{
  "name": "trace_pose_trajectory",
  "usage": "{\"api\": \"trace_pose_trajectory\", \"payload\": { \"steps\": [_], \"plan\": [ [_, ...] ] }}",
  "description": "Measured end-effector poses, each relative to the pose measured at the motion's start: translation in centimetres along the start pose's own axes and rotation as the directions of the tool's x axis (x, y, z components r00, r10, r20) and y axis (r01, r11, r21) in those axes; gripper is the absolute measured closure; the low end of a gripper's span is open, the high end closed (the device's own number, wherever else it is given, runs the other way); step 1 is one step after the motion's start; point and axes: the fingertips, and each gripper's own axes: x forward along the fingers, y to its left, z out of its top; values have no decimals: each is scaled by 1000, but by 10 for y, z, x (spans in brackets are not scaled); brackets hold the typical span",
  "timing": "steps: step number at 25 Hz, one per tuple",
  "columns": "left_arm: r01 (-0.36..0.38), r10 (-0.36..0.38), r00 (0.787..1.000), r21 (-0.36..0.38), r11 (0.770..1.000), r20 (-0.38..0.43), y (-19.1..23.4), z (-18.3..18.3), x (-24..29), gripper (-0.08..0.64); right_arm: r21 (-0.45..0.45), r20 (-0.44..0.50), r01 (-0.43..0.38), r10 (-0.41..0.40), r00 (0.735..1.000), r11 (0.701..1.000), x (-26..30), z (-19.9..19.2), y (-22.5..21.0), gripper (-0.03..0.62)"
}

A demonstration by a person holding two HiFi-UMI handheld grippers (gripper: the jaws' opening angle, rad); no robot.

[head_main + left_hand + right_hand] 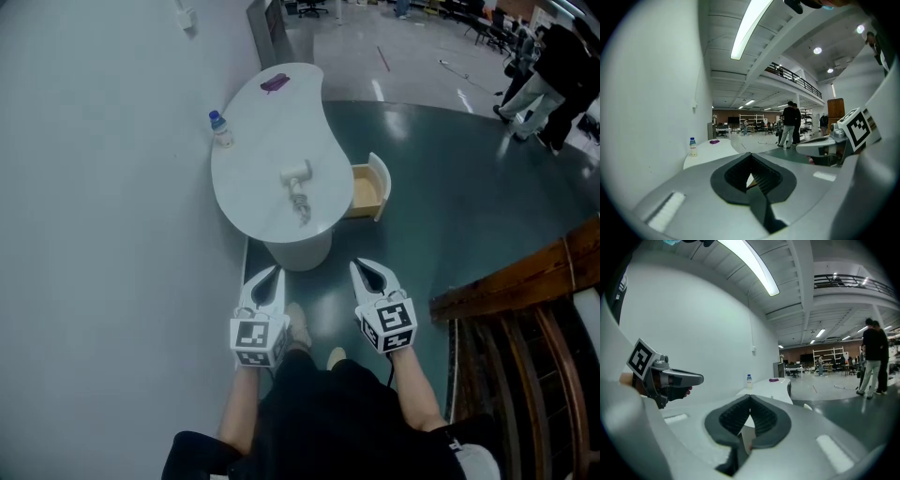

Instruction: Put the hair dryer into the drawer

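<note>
- Hair dryer aside for a moment, the biggest thing is the white kidney-shaped table that carries it. The table stands straight ahead of both pairs of jaws, beyond their tips and not touching them.
- Two people stand far off, ahead and to the right of the right jaws, on the dark floor.
- The drawer is pulled open on the table's right side and shows a pale wood inside. It is ahead of the right jaws and apart from them.
- The left gripper is held low in front of the person. Its jaws are closed tip to tip with nothing between them.
- The right gripper is level with it and just beside it. Its jaws are also pressed together and empty.
- The hair dryer is white and lies on the near part of the tabletop. It is ahead of the gap between the two grippers, with its cord bunched on the side nearer the jaws.
- A small bottle stands upright at the table's left edge, ahead and to the left of the left jaws.
- A purple item lies at the table's far end, farthest from either pair of jaws.
</note>
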Motion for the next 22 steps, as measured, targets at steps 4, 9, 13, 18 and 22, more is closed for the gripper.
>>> {"api": "trace_pose_trajectory", "payload": {
  "steps": [4,9,13,18,22],
  "plan": [
    [5,-5,1000,-4,1000,-12,11,-3,27,552,5,-3,4,-4,1000,1000,24,0,-15,589],
    [25,-25,1000,-11,1000,-15,41,-1,69,552,6,-15,22,-22,1000,1000,69,6,-30,589],
    [48,-49,999,-15,999,-16,71,8,106,552,5,-30,37,-37,999,999,111,20,-39,589],
    [73,-74,997,-36,997,-33,111,10,143,552,3,-57,49,-49,997,999,165,31,-42,589],
    [91,-93,995,-50,995,-41,142,8,171,552,1,-84,62,-62,995,998,206,35,-43,589]
  ]
}}
